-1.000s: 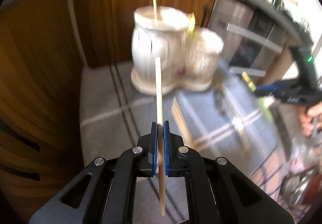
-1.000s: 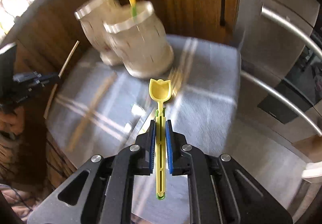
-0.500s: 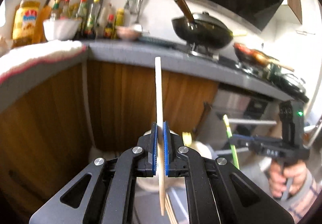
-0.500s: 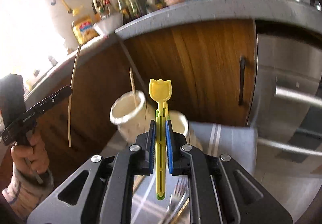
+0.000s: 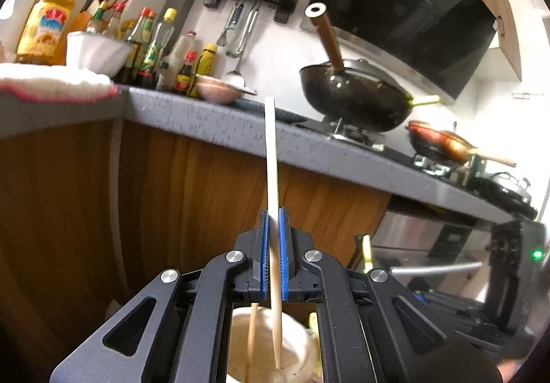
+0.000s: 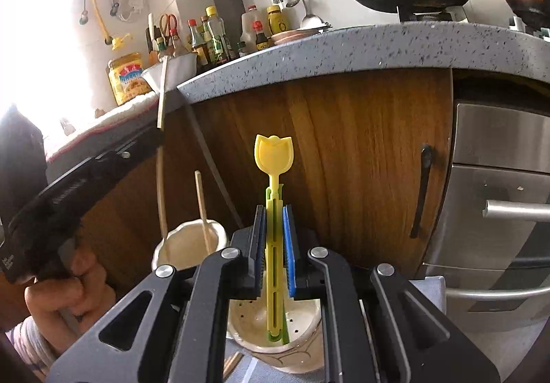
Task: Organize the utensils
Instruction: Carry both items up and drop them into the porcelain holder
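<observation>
My left gripper [image 5: 274, 221] is shut on a pale wooden chopstick [image 5: 271, 156] held upright, its lower end inside a cream ceramic holder cup [image 5: 295, 338] that also holds another chopstick [image 5: 252, 331]. My right gripper [image 6: 274, 218] is shut on a yellow plastic spoon with a tulip-shaped head [image 6: 273, 156], upright, its lower end inside the second cream cup [image 6: 302, 317], which has drain holes. In the right wrist view the left gripper [image 6: 86, 176] and its chopstick [image 6: 161, 176] stand over the other cup [image 6: 182, 245].
A grey speckled countertop [image 5: 206, 121] on wooden cabinet fronts [image 6: 343, 159] rises behind. It carries bottles [image 5: 154, 49], a white bowl [image 5: 96, 53] and a black wok [image 5: 354, 97]. Steel appliance handles [image 6: 515, 211] are at right. A striped grey cloth [image 6: 426, 290] lies under the cups.
Both grippers have tilted upright and moved over the cups. The chopstick's and the spoon's lower ends now reach down into the cups.
</observation>
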The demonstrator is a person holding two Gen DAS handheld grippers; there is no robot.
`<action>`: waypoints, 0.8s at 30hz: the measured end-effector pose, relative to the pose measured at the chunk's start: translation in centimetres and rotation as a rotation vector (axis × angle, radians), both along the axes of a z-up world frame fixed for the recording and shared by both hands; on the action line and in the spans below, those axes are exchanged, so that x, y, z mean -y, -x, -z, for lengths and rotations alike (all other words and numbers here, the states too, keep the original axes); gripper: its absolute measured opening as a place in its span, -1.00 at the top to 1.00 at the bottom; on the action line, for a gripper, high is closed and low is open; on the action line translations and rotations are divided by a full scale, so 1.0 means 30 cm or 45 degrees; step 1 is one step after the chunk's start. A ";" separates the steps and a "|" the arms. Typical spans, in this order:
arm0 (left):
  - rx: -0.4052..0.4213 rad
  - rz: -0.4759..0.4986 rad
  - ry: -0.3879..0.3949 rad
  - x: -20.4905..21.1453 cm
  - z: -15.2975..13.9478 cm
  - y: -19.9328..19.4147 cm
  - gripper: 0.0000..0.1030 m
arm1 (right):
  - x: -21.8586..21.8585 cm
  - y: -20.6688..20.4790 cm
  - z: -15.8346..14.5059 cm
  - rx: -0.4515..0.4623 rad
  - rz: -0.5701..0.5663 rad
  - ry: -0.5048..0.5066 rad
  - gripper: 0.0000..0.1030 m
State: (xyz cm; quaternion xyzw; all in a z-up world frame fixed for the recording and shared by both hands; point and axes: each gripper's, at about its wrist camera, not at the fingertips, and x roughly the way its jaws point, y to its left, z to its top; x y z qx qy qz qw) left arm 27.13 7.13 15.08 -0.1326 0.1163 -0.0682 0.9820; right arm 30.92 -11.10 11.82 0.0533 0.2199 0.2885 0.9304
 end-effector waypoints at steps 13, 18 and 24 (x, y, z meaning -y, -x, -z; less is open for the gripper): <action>-0.072 0.005 -0.073 0.010 0.184 0.046 0.88 | -0.040 0.085 0.128 0.026 -0.038 0.126 0.82; -0.124 0.017 -0.100 0.016 0.198 0.050 0.88 | -0.067 0.101 0.152 0.022 -0.043 0.209 0.82; -0.185 0.016 -0.138 0.027 0.187 0.032 0.88 | -0.107 0.077 0.163 -0.026 -0.037 0.288 0.82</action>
